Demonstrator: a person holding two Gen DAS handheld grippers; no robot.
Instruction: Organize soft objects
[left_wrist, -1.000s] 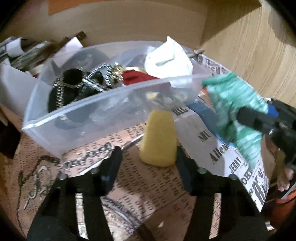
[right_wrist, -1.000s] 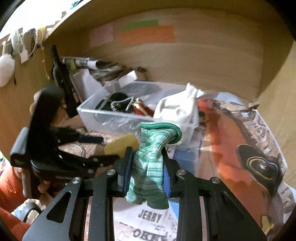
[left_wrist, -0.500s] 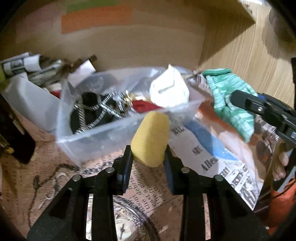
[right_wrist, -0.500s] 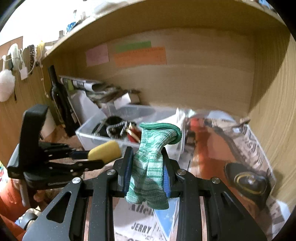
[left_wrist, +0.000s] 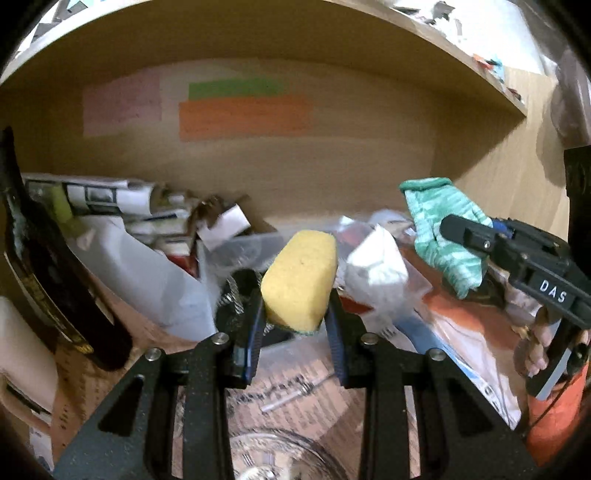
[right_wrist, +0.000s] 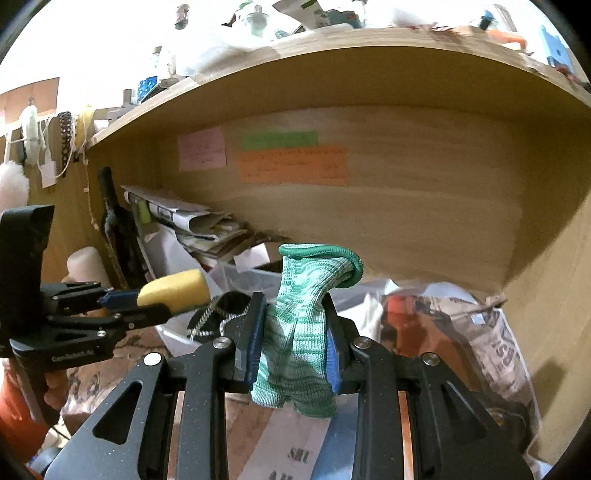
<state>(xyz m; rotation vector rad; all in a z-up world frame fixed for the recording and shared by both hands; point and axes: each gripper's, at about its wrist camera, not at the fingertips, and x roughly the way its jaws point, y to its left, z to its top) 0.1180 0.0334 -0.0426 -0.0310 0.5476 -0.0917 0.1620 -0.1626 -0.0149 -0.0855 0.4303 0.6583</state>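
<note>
My left gripper (left_wrist: 295, 317) is shut on a yellow sponge (left_wrist: 300, 278) and holds it up above the clear plastic bin (left_wrist: 255, 247). The sponge also shows in the right wrist view (right_wrist: 173, 291), with the left gripper (right_wrist: 147, 301) at the left. My right gripper (right_wrist: 293, 339) is shut on a green and white knit glove (right_wrist: 303, 332), raised above the shelf floor. It shows at the right of the left wrist view (left_wrist: 469, 240) with the glove (left_wrist: 441, 229). A white cloth (left_wrist: 376, 266) lies in the bin's right end.
A dark wine bottle (left_wrist: 40, 266) stands at the left. Rolled newspapers (left_wrist: 107, 199) are stacked at the back left. Newspaper sheets (left_wrist: 461, 332) cover the shelf floor. Coloured notes (right_wrist: 291, 162) stick to the back wall. A glass dish (left_wrist: 280, 458) sits below the left gripper.
My left gripper closed on the yellow sponge and lifted it off the newspaper. Both grippers have risen, and the right one still holds the glove.
</note>
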